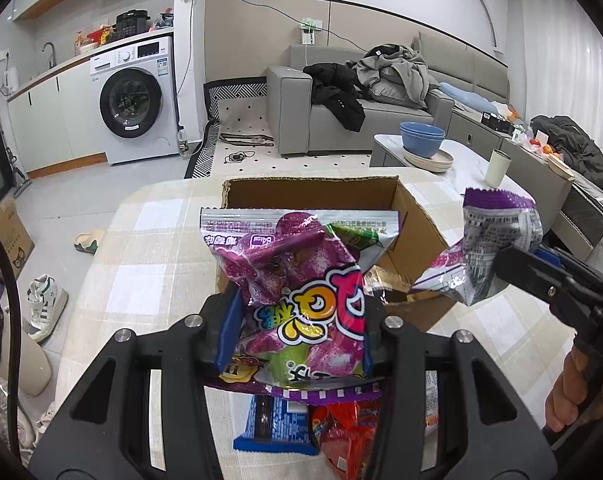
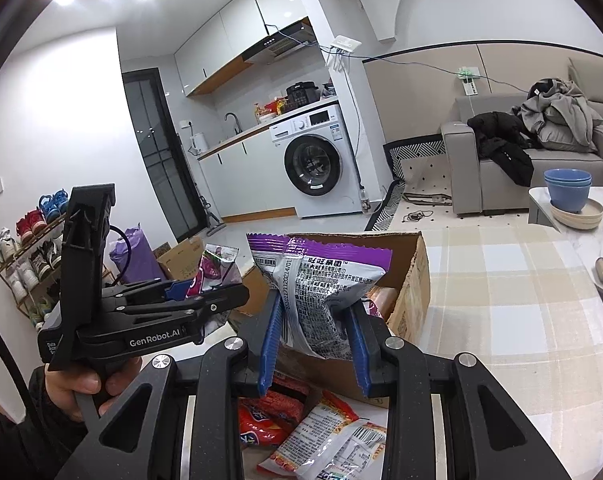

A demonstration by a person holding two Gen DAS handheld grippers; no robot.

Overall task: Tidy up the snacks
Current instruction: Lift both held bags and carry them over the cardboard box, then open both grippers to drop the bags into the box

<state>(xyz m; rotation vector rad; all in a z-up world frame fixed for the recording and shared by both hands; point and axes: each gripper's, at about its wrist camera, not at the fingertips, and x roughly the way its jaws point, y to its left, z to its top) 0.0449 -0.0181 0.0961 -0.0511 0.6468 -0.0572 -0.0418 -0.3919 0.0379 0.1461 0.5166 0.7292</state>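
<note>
Checked-cloth counter (image 1: 149, 248) in a living room/kitchenette, washing machine (image 1: 135, 102) and grey sofa (image 1: 341, 92) behind, open cardboard box (image 1: 313, 192) on the cloth. Left gripper (image 1: 297, 332) jaws pinch a purple candy bag (image 1: 297, 272) just in front of the box. Right gripper (image 2: 315, 344) jaws pinch a purple-and-silver snack bag (image 2: 321, 284) held over the box's near edge; loose red packets (image 2: 269, 420) lie on the counter below.

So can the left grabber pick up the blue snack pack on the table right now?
Probably not yet. The left gripper is already shut on a purple candy bag, which hangs over the blue snack pack. It would likely need to drop that bag first.
</note>
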